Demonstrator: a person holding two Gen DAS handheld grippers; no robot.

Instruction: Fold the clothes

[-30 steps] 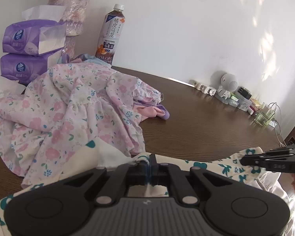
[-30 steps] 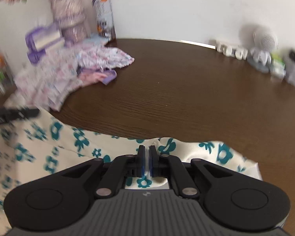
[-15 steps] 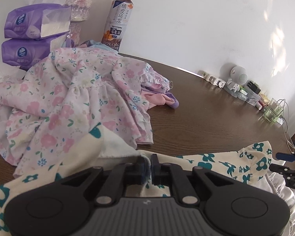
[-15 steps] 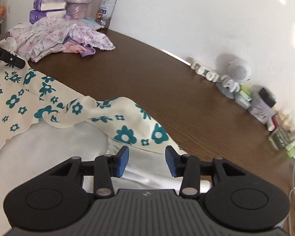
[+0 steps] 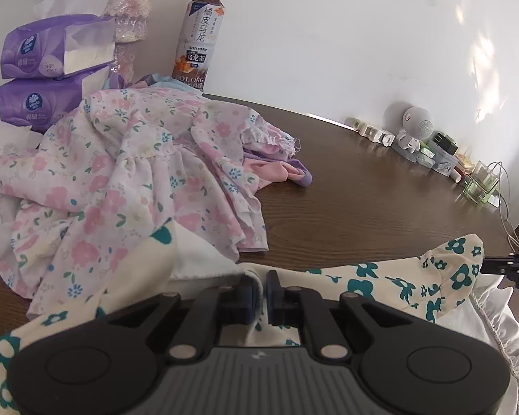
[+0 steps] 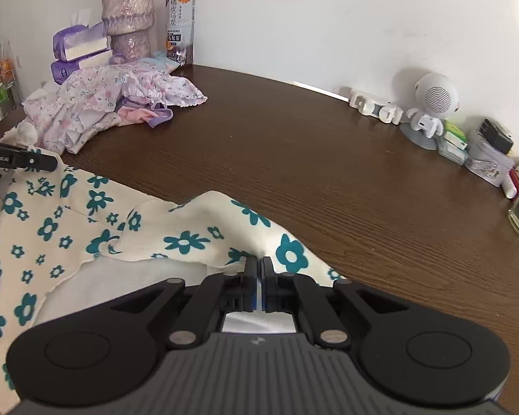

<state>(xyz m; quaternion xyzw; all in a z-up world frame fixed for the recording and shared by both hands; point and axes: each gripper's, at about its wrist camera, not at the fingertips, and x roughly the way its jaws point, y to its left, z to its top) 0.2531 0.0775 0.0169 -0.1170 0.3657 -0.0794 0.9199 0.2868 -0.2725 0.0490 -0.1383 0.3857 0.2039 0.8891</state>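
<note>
The left gripper (image 5: 258, 288) has its jaws pressed together on a fold of the cream garment with teal flowers (image 5: 380, 276), which lies along the near edge of the brown wooden table (image 5: 363, 190). The right gripper (image 6: 258, 269) is likewise clamped on that garment (image 6: 128, 221), pinching its edge at the near right, with white lining showing beneath. Just beyond the left gripper sits a rumpled pile of pink floral clothes (image 5: 114, 180), touching the cream garment, with a pink and purple piece (image 5: 283, 173) poking out on its right. Behind the pile, against the white wall, stand two stacked purple tissue packs (image 5: 48, 79), a glittery vase (image 6: 128, 17) holding flowers, and a bottle of tea (image 5: 199, 38). Far right along the wall are a small white robot figure (image 6: 430, 103) and assorted small clutter (image 6: 484, 152).
</note>
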